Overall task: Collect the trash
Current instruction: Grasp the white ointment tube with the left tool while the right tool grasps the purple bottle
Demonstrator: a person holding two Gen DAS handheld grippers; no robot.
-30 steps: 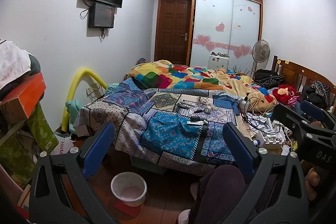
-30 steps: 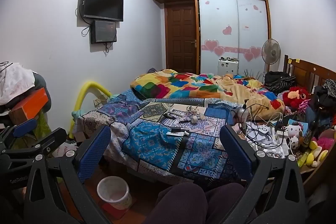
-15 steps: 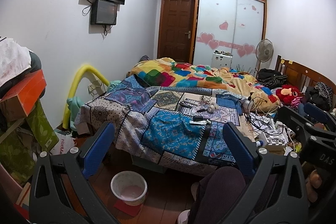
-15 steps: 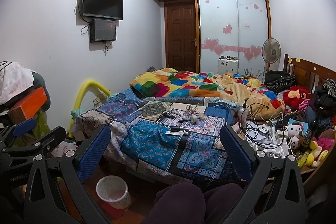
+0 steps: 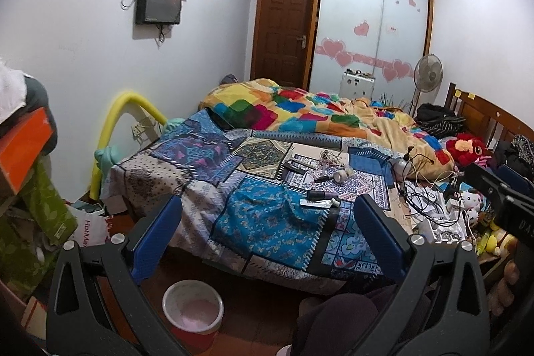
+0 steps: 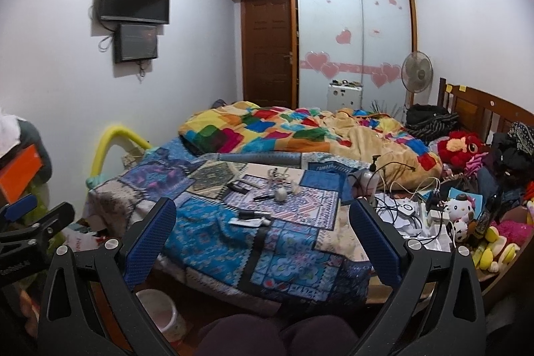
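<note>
Facing the bed from its foot, both grippers hang in the air above the floor. Left gripper: blue pads wide apart, nothing between them. Right gripper: same, spread wide and empty. White waste bin stands on the floor just below the left gripper, close to the bed's foot edge; pale pink liner visible inside. In the right wrist view the bin sits low left, partly hidden by the gripper frame. Small items lie on the patterned blue bedspread: flat white wrapper-like piece beside a dark tube, tape roll further back. Cables and clutter crowd the bed's right side.
</note>
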